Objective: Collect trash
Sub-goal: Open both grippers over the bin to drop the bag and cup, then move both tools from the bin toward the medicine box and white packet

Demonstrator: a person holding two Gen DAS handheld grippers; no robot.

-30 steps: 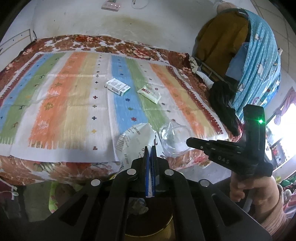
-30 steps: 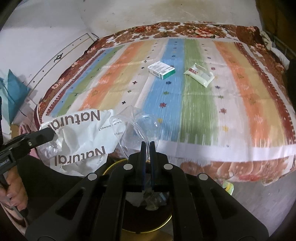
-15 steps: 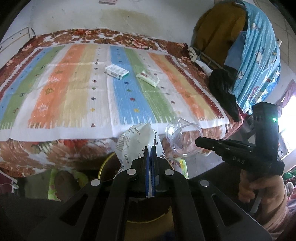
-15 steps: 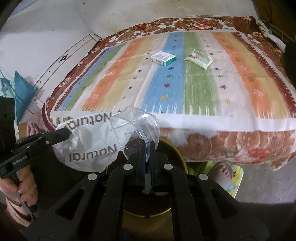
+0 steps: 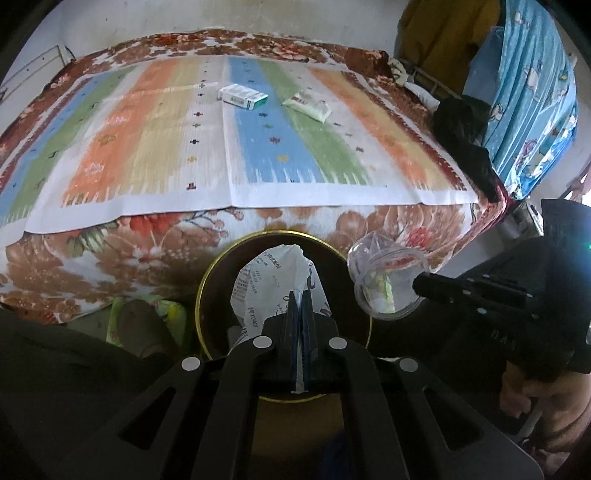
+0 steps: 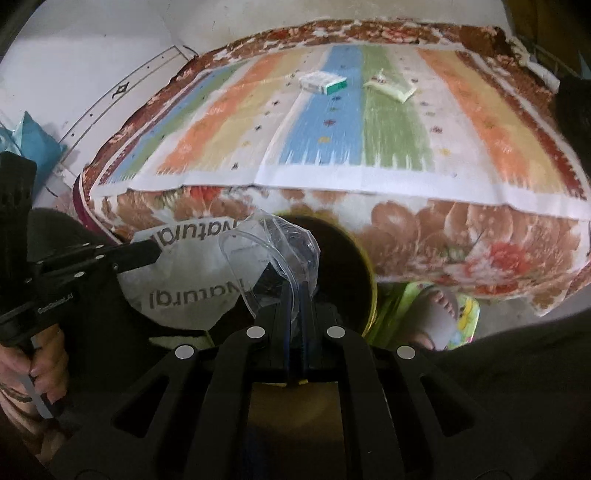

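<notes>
left gripper clamped on white wrapper | right gripper clamped on clear cup | bin at 6 o'clock: centre both over rim, then release

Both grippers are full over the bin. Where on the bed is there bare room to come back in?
Open: the striped sheet left of the white-green box, and its near half. Crowded: the far middle, where that box and the white packet lie, and the right edge by the dark clothes.

A striped bedspread covers the bed against a pale, perhaps stained, wall.
</notes>
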